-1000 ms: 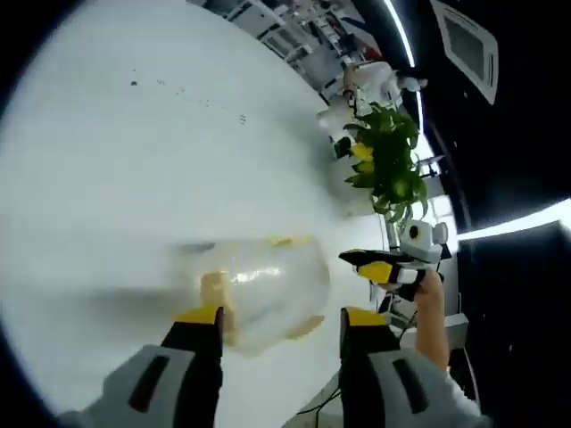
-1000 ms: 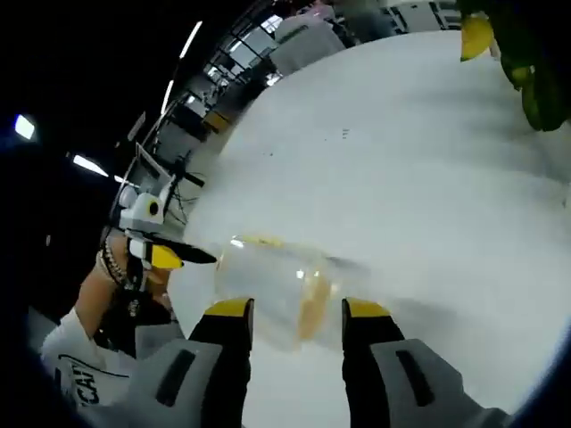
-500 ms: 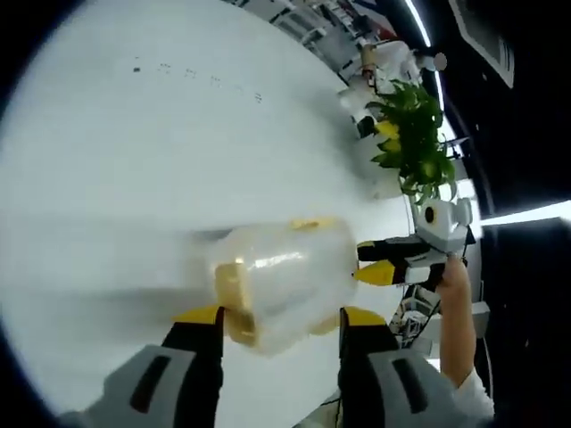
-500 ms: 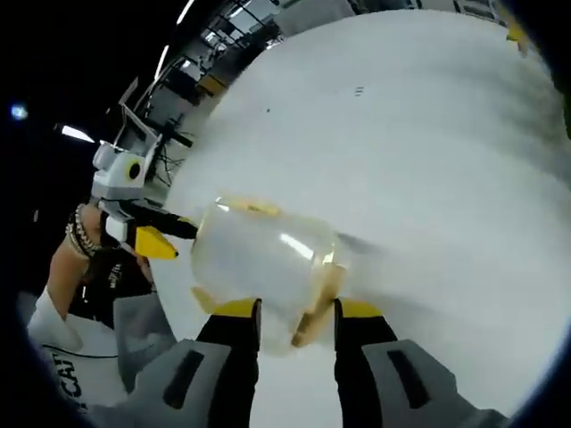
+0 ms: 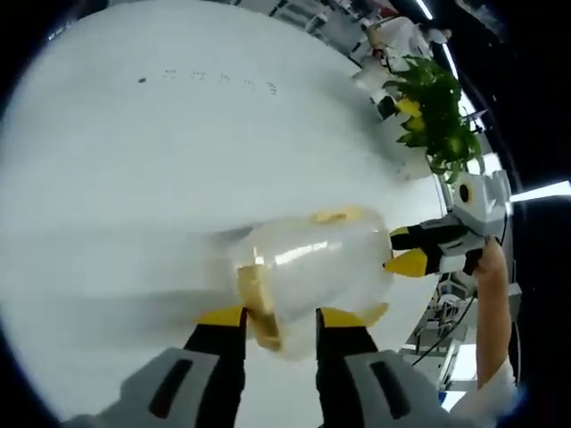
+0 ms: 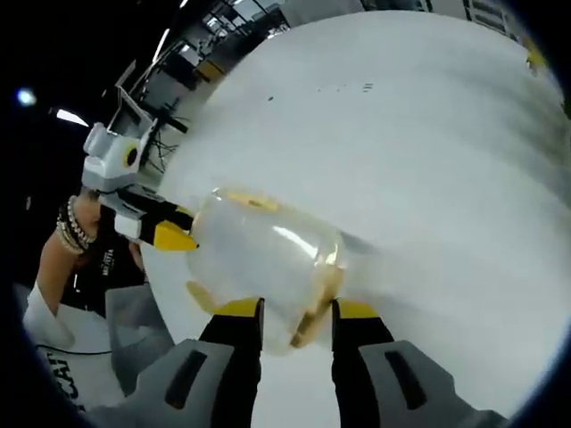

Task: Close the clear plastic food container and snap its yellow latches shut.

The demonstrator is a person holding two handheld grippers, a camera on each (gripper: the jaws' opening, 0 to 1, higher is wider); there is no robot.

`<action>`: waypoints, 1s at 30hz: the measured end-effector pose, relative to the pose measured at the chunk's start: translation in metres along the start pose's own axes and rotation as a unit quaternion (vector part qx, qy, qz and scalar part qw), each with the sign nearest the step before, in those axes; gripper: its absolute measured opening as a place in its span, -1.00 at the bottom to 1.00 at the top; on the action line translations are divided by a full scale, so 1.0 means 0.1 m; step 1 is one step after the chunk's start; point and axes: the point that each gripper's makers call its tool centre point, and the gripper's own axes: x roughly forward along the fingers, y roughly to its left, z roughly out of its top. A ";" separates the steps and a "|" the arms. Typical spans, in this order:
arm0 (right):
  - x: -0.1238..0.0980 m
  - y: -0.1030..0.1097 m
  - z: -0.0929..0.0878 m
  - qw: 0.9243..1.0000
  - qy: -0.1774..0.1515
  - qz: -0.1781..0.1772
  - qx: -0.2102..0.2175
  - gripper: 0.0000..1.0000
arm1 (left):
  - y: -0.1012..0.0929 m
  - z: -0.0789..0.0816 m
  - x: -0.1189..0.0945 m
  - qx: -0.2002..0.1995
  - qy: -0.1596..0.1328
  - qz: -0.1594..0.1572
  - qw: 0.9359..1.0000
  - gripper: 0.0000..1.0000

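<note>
The clear plastic food container [image 5: 312, 267] with its lid down stands on the round white table [image 5: 134, 160], caught between the two grippers, which face each other across it. The left gripper [image 5: 278, 314] has its narrowly parted jaws straddling one yellow latch [image 5: 259, 303]. Opposite, the right gripper [image 6: 294, 308] brackets another yellow latch [image 6: 314, 312] likewise; neither latch looks pressed home, I judge.
</note>
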 end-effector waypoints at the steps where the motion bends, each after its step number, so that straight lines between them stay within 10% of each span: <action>1: -0.01 -0.01 0.00 1.000 0.001 -0.003 -0.001 -0.46 | -0.01 0.01 -0.01 0.007 -0.001 0.002 1.000 -0.51; 30: 0.01 0.00 0.00 0.999 -0.009 0.014 0.048 -0.57 | 0.01 -0.06 -0.03 0.010 0.014 -0.013 1.000 -0.56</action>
